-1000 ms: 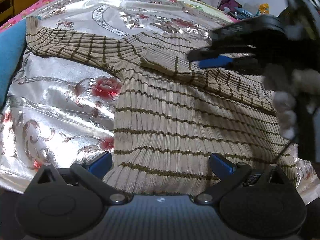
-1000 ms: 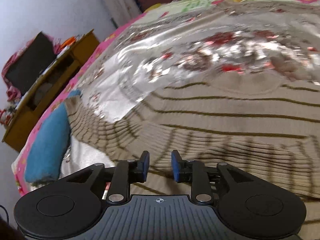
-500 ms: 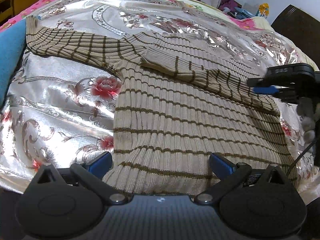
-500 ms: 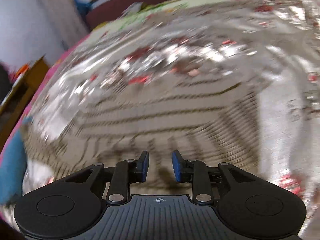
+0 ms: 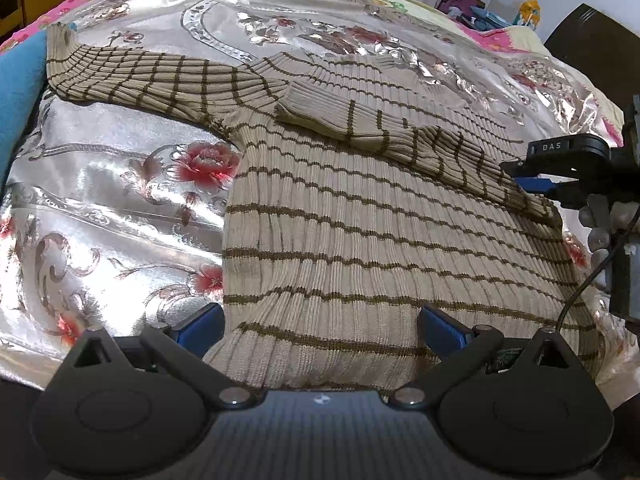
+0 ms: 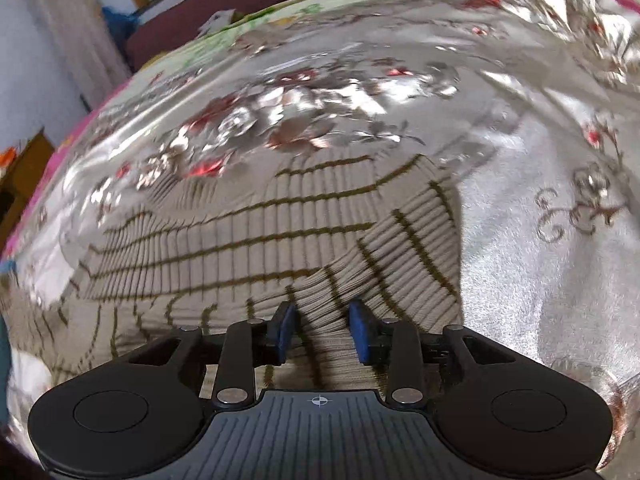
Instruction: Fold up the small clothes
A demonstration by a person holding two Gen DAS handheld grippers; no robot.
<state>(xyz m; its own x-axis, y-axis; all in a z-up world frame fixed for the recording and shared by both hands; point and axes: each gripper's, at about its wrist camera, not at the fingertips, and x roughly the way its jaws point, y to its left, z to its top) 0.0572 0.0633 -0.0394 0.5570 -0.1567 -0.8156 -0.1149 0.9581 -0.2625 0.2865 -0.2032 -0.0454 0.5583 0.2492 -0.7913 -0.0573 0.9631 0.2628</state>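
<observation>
Left wrist view: we see the striped sweater [image 5: 340, 240] with one sleeve folded across, the other outstretched. Our left gripper [image 5: 320, 326] gapes wide over the hem, gripping nothing; our right gripper [image 6: 322, 334] is opening above the folded sleeve, pads clear.

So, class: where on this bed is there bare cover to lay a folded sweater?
Bare silver floral cover lies between the outstretched sleeve and the left gripper; more lies beyond the sweater's far edge. The middle is crowded by the sweater and the folded sleeve.
</observation>
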